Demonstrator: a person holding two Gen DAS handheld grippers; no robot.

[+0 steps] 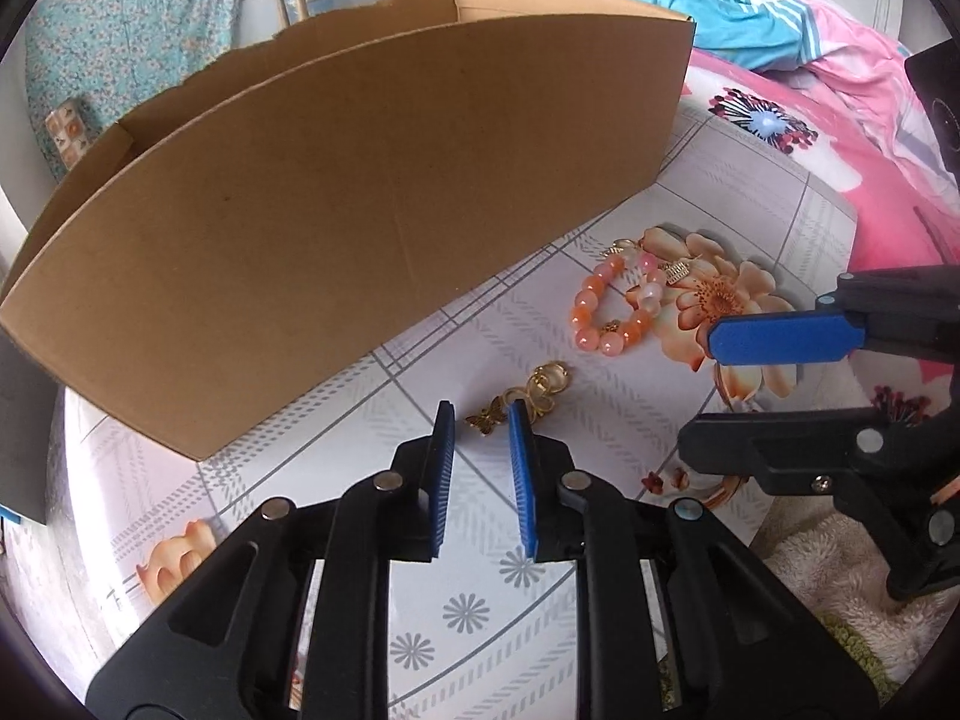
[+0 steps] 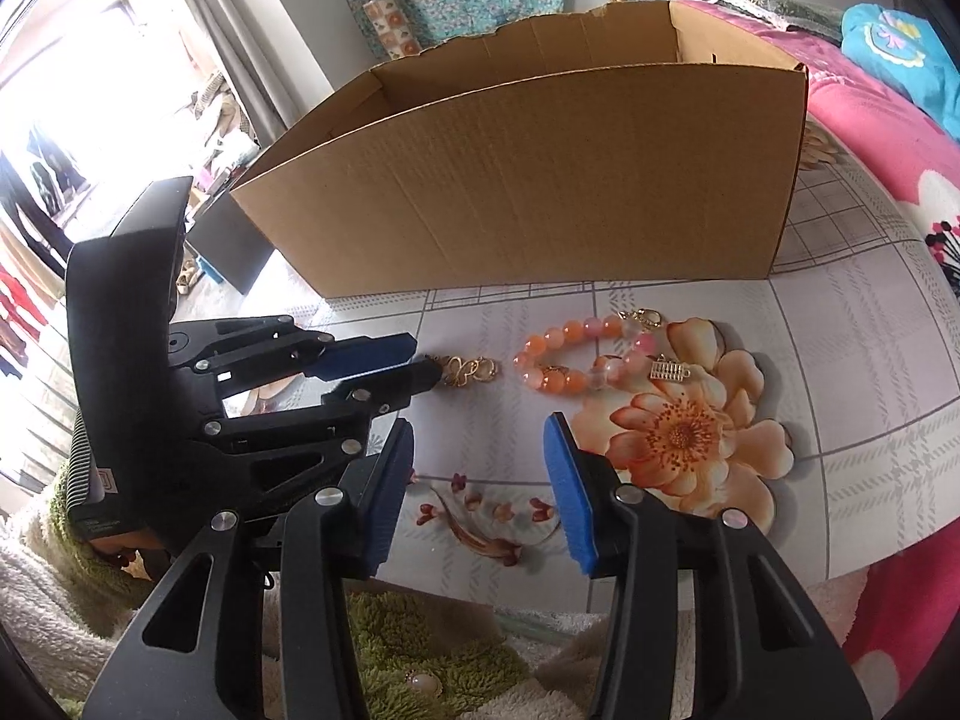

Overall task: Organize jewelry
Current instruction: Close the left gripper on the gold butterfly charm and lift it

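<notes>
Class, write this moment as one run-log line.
left tongs: astride gold butterfly charm, unclamped | right tongs: open, empty | bead bracelet: on table | cardboard box: behind

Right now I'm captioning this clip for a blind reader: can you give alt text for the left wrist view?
The left tool reaches down around a gold butterfly charm on a flowered tablecloth, pads not visibly pressing it. An orange bead bracelet lies just beyond, a big cardboard box behind, and the right tool enters from the right.
</notes>
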